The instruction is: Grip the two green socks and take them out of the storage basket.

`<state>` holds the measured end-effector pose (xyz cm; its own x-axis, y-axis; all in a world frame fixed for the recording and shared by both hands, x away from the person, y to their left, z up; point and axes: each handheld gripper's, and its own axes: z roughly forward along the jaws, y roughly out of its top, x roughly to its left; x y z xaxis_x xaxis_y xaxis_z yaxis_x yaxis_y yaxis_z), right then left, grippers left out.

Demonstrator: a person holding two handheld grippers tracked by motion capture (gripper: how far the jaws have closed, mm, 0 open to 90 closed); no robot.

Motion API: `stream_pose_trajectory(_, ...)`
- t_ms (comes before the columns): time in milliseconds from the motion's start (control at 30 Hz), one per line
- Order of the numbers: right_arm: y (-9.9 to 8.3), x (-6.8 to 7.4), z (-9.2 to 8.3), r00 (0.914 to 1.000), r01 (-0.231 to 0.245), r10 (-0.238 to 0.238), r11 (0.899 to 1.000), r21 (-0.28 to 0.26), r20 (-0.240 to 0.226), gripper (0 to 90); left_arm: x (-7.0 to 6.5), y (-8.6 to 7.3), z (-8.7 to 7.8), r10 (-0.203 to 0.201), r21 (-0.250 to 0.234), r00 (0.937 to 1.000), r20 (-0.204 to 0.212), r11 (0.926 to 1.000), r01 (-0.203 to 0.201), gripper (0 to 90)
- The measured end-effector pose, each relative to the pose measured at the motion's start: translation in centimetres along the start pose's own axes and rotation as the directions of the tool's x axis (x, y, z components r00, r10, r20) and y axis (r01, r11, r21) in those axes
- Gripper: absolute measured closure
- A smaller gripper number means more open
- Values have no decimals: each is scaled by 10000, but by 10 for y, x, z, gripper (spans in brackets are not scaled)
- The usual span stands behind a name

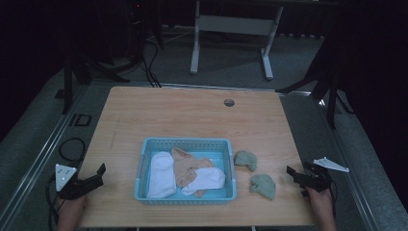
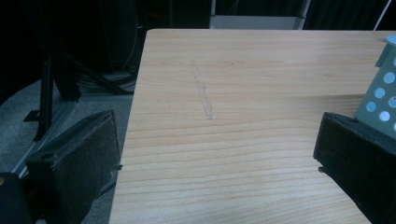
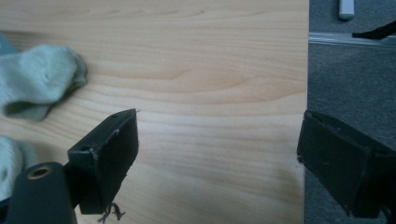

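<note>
A light blue basket [image 1: 185,141] stands at the front middle of the wooden table [image 1: 192,115]. In it lie a white sock [image 1: 161,175], a tan sock [image 1: 185,166] and a second white sock [image 1: 209,179]. Two green socks [image 1: 246,159] [image 1: 263,185] lie on the table to the basket's right. My left gripper [image 1: 98,175] is open over the table's front left edge, left of the basket [image 2: 380,93]. My right gripper [image 1: 291,176] is open at the table's right edge. In its view one green sock [image 3: 37,84] lies ahead left and the other [image 3: 9,163] beside its left jaw.
A round cable hole [image 1: 229,102] sits near the table's far edge. A white desk frame [image 1: 231,29] stands on the floor behind. Black stands [image 1: 70,72] [image 1: 329,82] flank the table, and cables [image 1: 72,149] lie on the floor at left.
</note>
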<state>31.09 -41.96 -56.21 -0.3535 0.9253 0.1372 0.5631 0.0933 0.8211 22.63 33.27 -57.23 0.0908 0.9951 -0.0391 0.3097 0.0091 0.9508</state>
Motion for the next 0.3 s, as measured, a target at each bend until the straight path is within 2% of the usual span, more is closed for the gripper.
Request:
stream_pose_trajectory(33, 0, 2, 0, 9998, 88, -87, 10000, -36, 159, 125, 0, 0, 0, -4, -4, 10000, 5, 10000, 4, 1)
stream_pose_trajectory(133, 0, 3, 0, 9995, 148, -149, 9999, 55, 261, 125, 0, 0, 0, -17, 0, 10000, 24, 10000, 17, 1)
stream_pose_trajectory(300, 1, 1, 1, 9993, -35, 32, 10000, 79, 374, 134, 0, 0, 0, -13, -1, 10000, 29, 10000, 13, 1)
